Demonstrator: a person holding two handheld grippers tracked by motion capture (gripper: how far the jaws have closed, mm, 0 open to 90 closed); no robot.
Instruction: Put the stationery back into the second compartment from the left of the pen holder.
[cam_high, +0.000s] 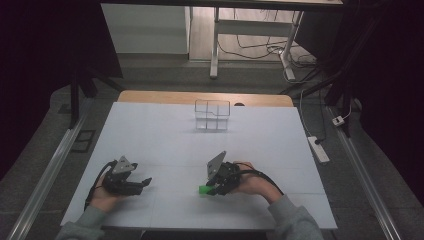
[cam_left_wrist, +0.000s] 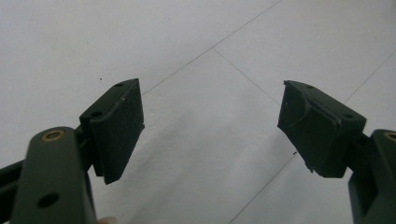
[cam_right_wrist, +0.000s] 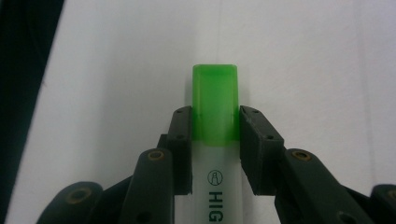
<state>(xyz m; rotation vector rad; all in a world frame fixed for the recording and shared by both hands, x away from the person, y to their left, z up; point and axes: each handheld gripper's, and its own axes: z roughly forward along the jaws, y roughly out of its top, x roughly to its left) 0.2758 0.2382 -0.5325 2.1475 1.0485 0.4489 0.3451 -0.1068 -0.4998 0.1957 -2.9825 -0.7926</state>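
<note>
A highlighter (cam_right_wrist: 215, 154) with a white barrel and a green cap (cam_right_wrist: 215, 100) lies lengthwise between the jaws of my right gripper (cam_right_wrist: 215, 140). Both pads press on it at the cap's base, so the gripper is shut on it. In the high view the right gripper (cam_high: 216, 186) sits low over the white table near the front, with the green cap (cam_high: 203, 190) sticking out to its left. My left gripper (cam_high: 142, 182) rests at the front left. Its jaws stand wide apart in the left gripper view (cam_left_wrist: 210, 130) with nothing but bare table between them.
A clear plastic organiser with compartments (cam_high: 212, 115) stands at the back middle of the white table (cam_high: 160, 135). A power strip (cam_high: 318, 149) lies on the floor to the right. Desk legs and cables are behind the table.
</note>
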